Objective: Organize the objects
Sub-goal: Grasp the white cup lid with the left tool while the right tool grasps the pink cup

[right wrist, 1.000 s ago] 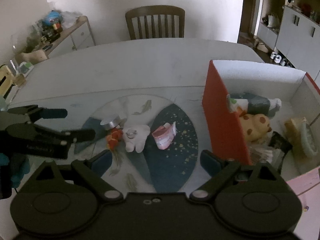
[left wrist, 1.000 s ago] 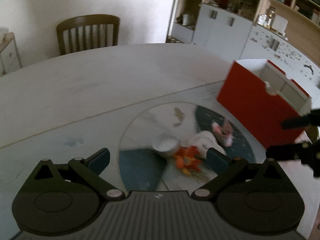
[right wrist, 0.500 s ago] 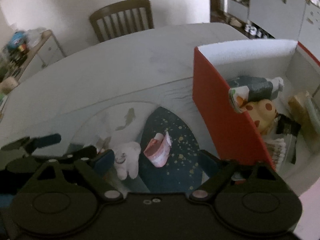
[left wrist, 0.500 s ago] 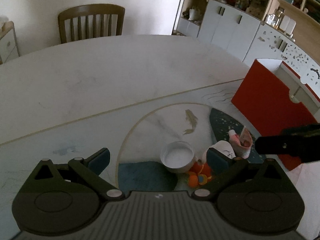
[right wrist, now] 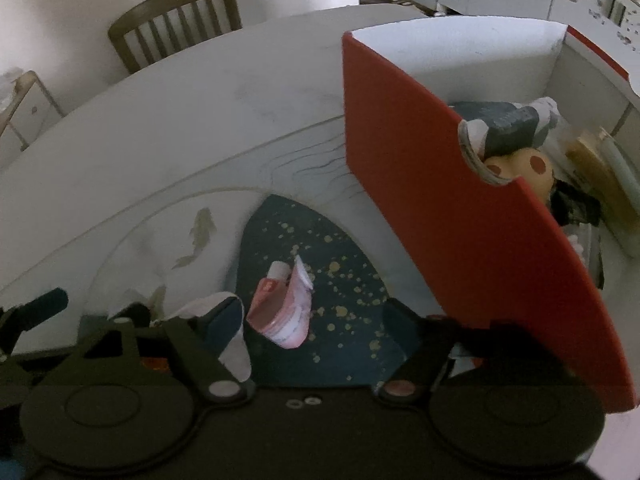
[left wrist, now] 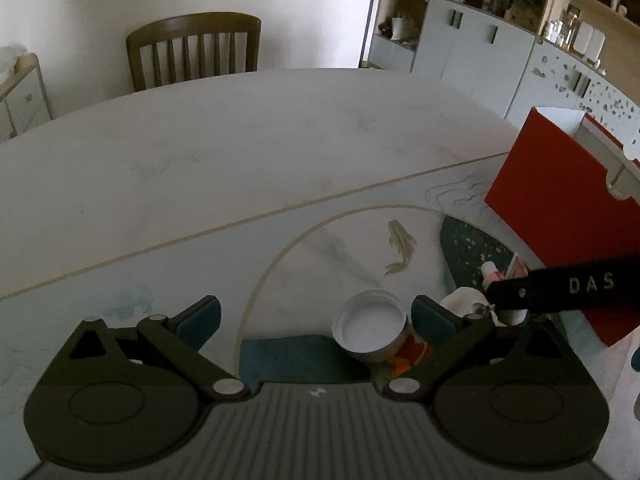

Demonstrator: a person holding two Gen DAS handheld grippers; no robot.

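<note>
**Both grippers closing in on the loose items; none yet held**

Change noted: over the last second the right gripper has dropped lower and nearer to the mat, so that the pink tube now lies between its fingers, closer to the left finger than the right. The left gripper has likewise advanced; the white cap now sits just inside its right finger, where a second ago it lay further ahead. Judgement: each gripper is lining up a pick, and the sorting of the remaining items is about to resume.

Gripper state: both stand wide open. Neither has hold of anything.

Location of items: the white cap rests open side up on the counter, touching or nearly touching the left gripper's right finger. An orange toy lies just behind that cap, partly hidden. A white plush lies at the right gripper's left finger, largely covered by it; whether finger and plush touch cannot be told.

Containers: the red box stands to the right of the right gripper, open at the top. It already contains a dark grey tube, a yellow spotted toy, and further items at the far side too blurred to identify. Judgement: the box is the destination, and four items remain outside it.
</note>
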